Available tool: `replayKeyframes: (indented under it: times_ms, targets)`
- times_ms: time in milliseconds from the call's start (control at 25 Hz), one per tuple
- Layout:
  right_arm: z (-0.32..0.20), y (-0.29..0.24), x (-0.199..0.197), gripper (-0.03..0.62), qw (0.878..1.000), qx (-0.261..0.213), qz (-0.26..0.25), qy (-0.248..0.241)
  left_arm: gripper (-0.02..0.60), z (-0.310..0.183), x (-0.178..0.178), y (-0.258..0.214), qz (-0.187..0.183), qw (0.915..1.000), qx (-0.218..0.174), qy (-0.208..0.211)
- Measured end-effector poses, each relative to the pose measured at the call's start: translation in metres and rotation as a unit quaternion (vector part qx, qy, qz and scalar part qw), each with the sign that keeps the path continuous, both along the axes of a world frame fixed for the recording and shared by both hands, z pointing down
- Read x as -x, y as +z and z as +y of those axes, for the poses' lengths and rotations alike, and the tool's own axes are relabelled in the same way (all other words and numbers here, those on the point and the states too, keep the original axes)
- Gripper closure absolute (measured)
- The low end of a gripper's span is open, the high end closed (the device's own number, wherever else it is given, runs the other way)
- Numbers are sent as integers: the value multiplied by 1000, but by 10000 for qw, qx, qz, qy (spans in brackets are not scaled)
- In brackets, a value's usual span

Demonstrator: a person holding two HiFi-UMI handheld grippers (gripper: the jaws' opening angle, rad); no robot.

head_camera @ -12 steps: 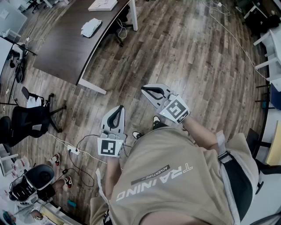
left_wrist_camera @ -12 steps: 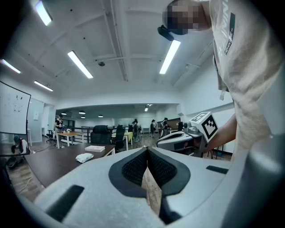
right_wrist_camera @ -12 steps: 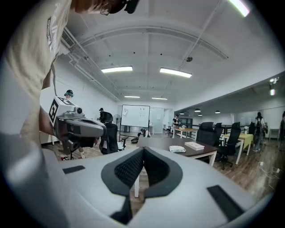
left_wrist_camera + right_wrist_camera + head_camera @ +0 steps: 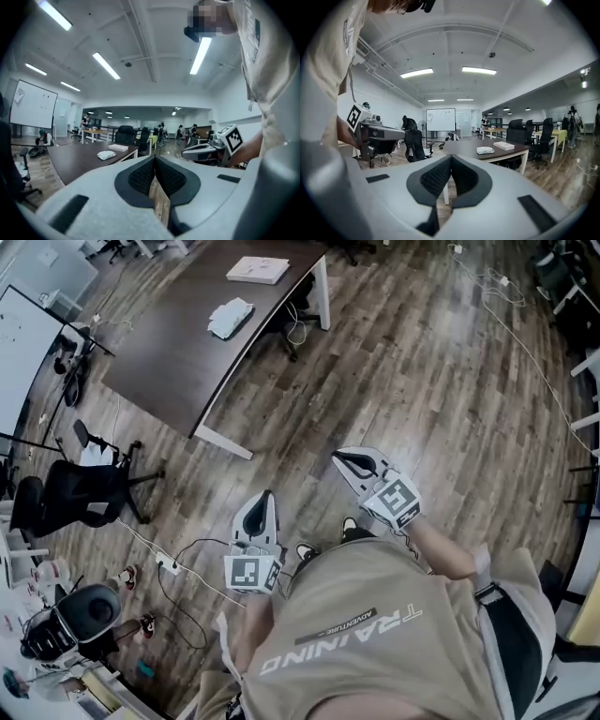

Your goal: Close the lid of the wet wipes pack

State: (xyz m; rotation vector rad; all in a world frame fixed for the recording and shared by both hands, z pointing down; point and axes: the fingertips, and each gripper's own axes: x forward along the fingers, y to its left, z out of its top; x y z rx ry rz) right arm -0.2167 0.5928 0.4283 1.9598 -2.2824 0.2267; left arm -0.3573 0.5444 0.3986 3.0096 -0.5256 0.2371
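Observation:
The wet wipes pack (image 4: 231,317) lies on a dark brown table (image 4: 178,352), far ahead and to the left of me. It shows small in the left gripper view as a white bundle (image 4: 106,154), and in the right gripper view (image 4: 485,150); whether its lid is up is too small to tell. My left gripper (image 4: 267,495) and right gripper (image 4: 339,458) hang in front of my body over the wooden floor, well short of the table. Both point roughly level. The left gripper (image 4: 154,160) and the right gripper (image 4: 451,160) each stand shut with nothing between the pads.
A flat white box (image 4: 258,270) lies on the table beyond the pack. A black office chair (image 4: 70,493) stands left of the table, and a power strip with cables (image 4: 169,566) lies on the floor. People, desks and chairs fill the far room.
The head view has shifted, so table and grippers sit lower and further right in the picture. Both grippers stay shut and hold the same pose before the body.

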Motion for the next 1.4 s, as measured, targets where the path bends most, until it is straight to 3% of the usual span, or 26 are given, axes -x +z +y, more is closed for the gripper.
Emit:
replayKeyframes:
  times_ms: [80, 200, 320, 440, 520, 720, 880, 960, 1200, 1400]
  targets:
    - [-9, -1, -11, 583, 9999, -15, 127, -88, 577, -13, -5, 2, -149, 9995, -73, -276]
    - [-16, 4, -22, 583, 9980, 3, 517, -355, 577, -13, -24, 10, -736, 9942, -700, -347]
    - [-21, 14, -39, 583, 9993, 31, 71, -361, 577, -15, -53, 22, -588, 9978, -284, -127]
    - [-21, 26, -63, 583, 9974, 108, -714, 32, 577, -26, -76, 27, -378, 9992, 106, 110]
    - [-27, 34, -79, 583, 9956, 185, -880, 255, 577, -41, -90, 24, -230, 9992, 176, 287]
    - [-74, 24, -113, 583, 9928, 80, -1037, 602, 577, -95, -126, 26, -453, 9928, -761, 803]
    - [-110, 4, -134, 583, 9914, 103, -968, 877, 577, -144, -157, 25, 37, 9966, -139, 808]
    - [-130, -4, -138, 583, 9928, 151, -799, 875, 577, -163, -170, 23, 169, 9950, -57, 984]
    - [-184, -7, -152, 583, 9929, 322, -312, 1104, 577, -222, -194, 45, 79, 9893, 115, 1454]
    - [-210, 1, -178, 583, 9913, 659, -117, 1130, 577, -267, -217, 49, 115, 9911, 324, 1284]
